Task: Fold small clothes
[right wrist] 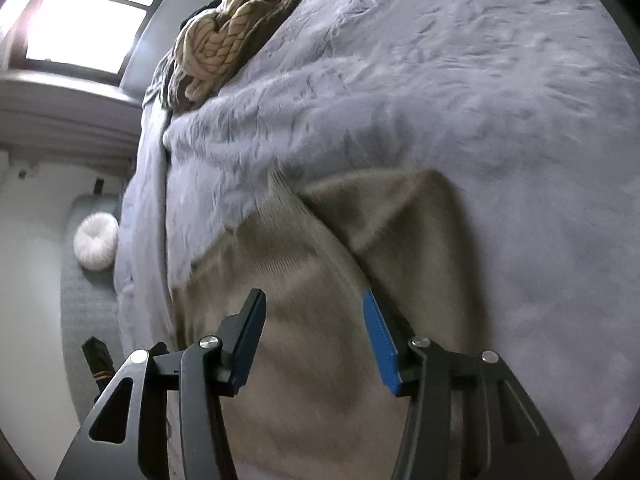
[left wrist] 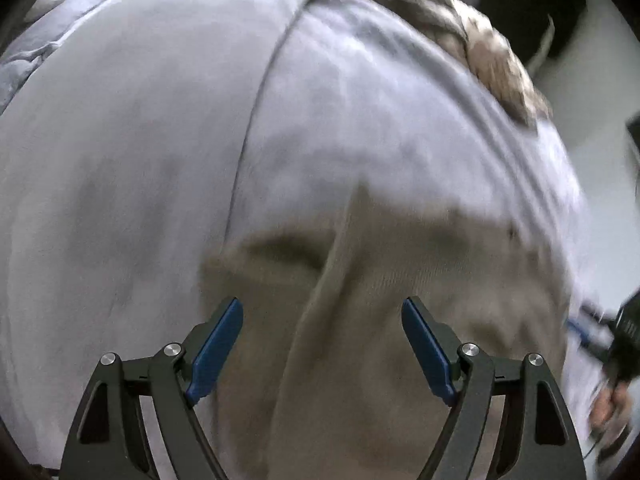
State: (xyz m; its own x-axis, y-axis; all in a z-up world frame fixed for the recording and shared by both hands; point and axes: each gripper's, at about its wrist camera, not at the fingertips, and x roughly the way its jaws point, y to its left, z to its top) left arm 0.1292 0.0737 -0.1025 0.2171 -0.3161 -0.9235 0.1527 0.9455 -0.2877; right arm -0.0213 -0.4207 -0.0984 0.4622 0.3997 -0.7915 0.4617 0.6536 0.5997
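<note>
A beige knit garment (left wrist: 400,280) lies on a pale grey bed cover (left wrist: 120,160). My left gripper (left wrist: 322,308) is open just above the garment, with a raised fold of the cloth between its blue pads. The same garment (right wrist: 304,300) fills the lower middle of the right wrist view, with one flap folded over. My right gripper (right wrist: 314,300) is open over it and holds nothing. In the left wrist view the right gripper and the hand holding it (left wrist: 616,360) show blurred at the right edge.
A heap of chunky cream knit and dark clothes (right wrist: 236,28) lies at the far end of the bed, also in the left wrist view (left wrist: 460,28). The bed edge drops to a grey floor with a white round cushion (right wrist: 96,244). A window (right wrist: 84,20) is beyond.
</note>
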